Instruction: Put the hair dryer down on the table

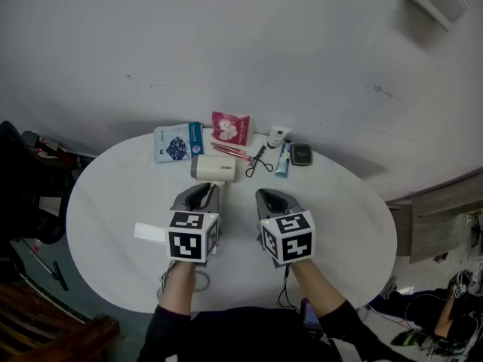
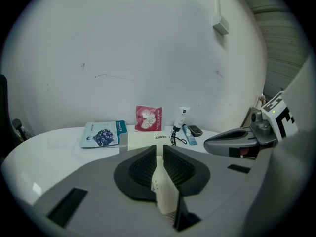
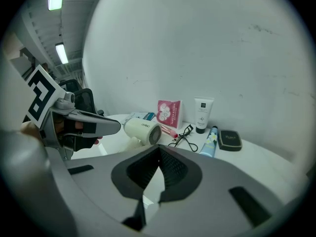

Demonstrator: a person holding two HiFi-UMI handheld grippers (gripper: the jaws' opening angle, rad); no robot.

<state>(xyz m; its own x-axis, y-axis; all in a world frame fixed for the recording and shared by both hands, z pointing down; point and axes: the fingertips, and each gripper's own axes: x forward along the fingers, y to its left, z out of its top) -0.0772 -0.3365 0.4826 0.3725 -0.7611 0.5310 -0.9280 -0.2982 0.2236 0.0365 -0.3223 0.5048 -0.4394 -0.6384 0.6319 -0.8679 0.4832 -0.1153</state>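
Note:
A cream hair dryer (image 1: 213, 168) is on the white round table (image 1: 113, 194), barrel pointing sideways and handle running back toward me. My left gripper (image 1: 204, 193) is shut on that handle. In the left gripper view the cream handle (image 2: 163, 186) sits pinched between the dark pads, with the barrel (image 2: 148, 139) just beyond the gripper (image 2: 159, 152). My right gripper (image 1: 270, 198) hovers beside it to the right, apart from the dryer. Its jaws (image 3: 159, 149) meet at the tips with nothing between them. The dryer's round end (image 3: 142, 131) faces the right gripper view.
Along the table's far side lie a blue packet (image 1: 178, 141), a pink packet (image 1: 230, 128), a white tube (image 1: 277, 136), a blue tube (image 1: 283, 159), a dark compact (image 1: 301, 154) and an eyelash curler (image 1: 258, 162). A white slip (image 1: 149, 231) lies left of my left gripper. A dark chair (image 1: 23, 187) stands at the left.

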